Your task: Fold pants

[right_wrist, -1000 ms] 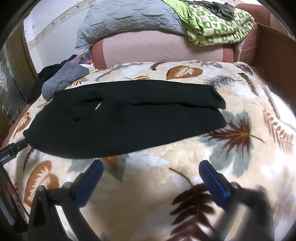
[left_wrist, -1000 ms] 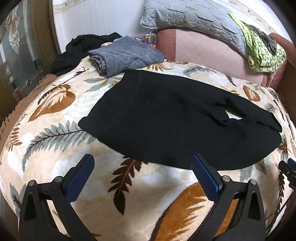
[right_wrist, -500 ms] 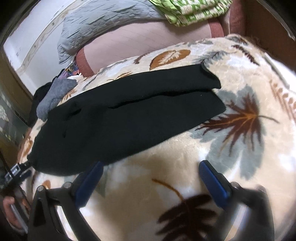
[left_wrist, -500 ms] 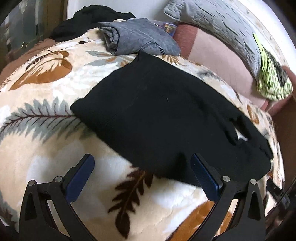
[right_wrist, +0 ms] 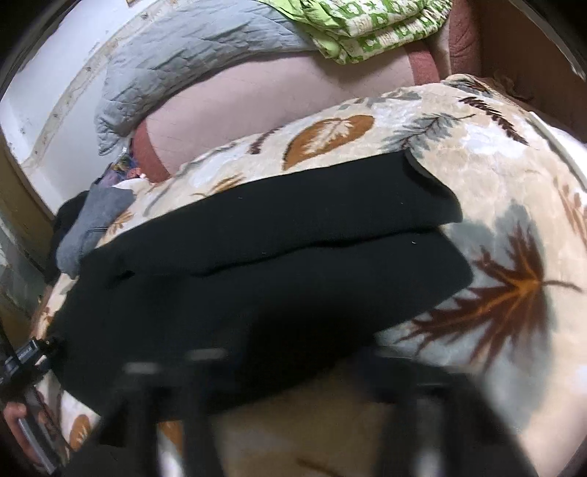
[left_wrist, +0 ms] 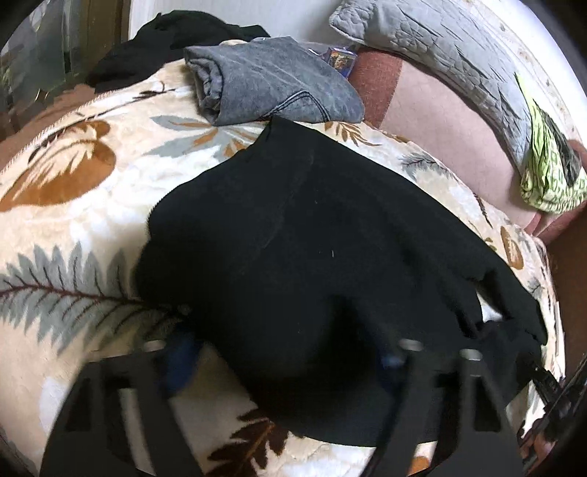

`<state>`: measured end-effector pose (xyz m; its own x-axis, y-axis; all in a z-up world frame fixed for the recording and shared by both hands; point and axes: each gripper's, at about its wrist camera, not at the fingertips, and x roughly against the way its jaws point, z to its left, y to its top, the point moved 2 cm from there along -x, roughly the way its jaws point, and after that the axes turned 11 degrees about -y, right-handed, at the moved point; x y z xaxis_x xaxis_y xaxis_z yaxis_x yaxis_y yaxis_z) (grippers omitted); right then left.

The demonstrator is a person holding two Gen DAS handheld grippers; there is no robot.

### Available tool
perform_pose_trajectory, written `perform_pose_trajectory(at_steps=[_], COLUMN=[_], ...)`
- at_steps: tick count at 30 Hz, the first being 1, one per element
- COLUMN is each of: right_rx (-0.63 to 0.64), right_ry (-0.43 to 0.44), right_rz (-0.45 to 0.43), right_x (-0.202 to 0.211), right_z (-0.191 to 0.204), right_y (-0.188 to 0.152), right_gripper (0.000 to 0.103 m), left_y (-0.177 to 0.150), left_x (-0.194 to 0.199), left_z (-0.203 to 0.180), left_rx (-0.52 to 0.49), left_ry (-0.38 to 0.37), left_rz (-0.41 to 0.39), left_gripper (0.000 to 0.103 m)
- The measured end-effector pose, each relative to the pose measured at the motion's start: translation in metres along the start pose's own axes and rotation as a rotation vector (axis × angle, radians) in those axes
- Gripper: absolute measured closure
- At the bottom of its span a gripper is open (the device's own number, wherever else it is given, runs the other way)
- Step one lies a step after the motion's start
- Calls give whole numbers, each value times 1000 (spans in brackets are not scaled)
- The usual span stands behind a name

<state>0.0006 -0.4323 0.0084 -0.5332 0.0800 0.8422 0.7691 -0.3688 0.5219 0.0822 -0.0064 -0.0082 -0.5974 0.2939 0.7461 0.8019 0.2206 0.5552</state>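
Black pants [left_wrist: 315, 235] lie flat on a leaf-patterned blanket [left_wrist: 73, 205], waist end at the left, legs side by side toward the right [right_wrist: 293, 257]. My left gripper [left_wrist: 286, 352] is low at the near edge of the waist part; its blurred blue-padded fingers [left_wrist: 179, 352] straddle the cloth edge with a wide gap. My right gripper [right_wrist: 293, 370] is down at the near edge of the legs, blurred, its tips lost against the black cloth.
Folded grey jeans [left_wrist: 271, 80] and a black garment [left_wrist: 172, 44] lie at the far left of the blanket. A grey quilted pillow [right_wrist: 190, 62] and a green patterned blanket [right_wrist: 367, 22] rest on the pink headboard cushion [right_wrist: 264, 95].
Both grippers have moved forward and down onto the near edge of the pants; the cloth now reaches between the fingers. The pants have not moved.
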Motion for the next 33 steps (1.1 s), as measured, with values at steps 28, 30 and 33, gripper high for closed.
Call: perform_pose_trajectory(at_steps=[28,30,33], right_rx=[-177,-155,-92], right_ry=[-161,-175,-230], right_rz=[54,62,21], right_x=[69,67,79], right_z=[-107,-111,-101], right_y=[-34,-34,-33], right_gripper=[89,97,97], left_y=[-54,-56,-58], left_x=[59,60,64], left_z=[6,7,6], left_rx=[-49,-56,-64], left_ry=[15,23,40], left_rz=[30,26,19], left_gripper=[85,84,81])
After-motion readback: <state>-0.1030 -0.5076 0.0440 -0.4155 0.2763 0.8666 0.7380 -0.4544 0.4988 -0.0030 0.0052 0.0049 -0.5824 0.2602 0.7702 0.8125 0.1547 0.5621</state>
